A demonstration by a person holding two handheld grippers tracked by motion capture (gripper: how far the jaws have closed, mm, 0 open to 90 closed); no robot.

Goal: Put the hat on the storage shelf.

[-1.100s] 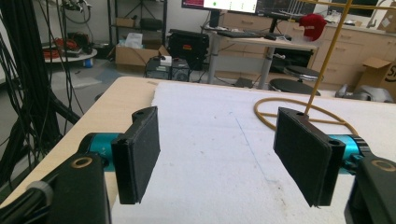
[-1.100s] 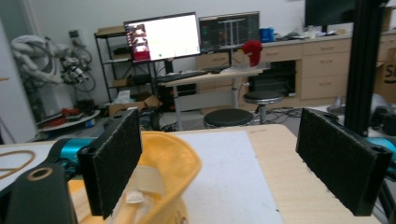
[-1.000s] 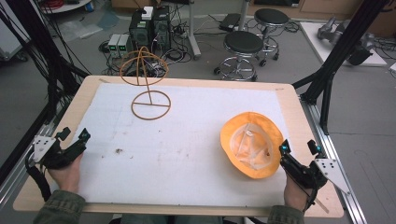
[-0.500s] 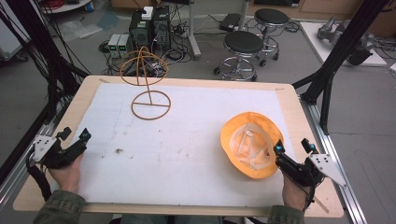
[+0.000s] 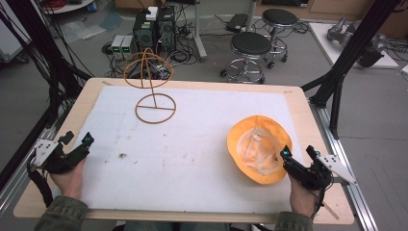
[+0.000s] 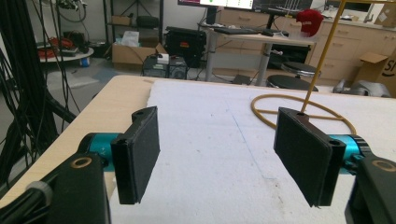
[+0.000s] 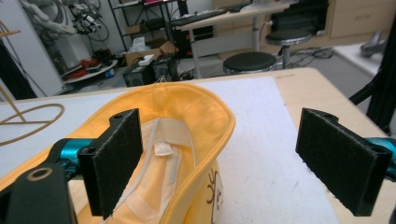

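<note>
Orange hat (image 5: 258, 150): upturned, lower right of high view, on the white mat (image 5: 192, 144) covering the counter (image 5: 308, 110). Right gripper (image 5: 299, 153): fingers released, spread across the hat's near brim. Left gripper (image 5: 77, 138): lower left, fingers released, grasping nothing. Wire hat stand (image 5: 153, 91): upper left, upright on the mat.

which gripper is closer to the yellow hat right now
Right. The right gripper sits open at the yellow hat's near edge, its jaws straddling the brim. The left gripper is open across the table, far from the hat.
</note>
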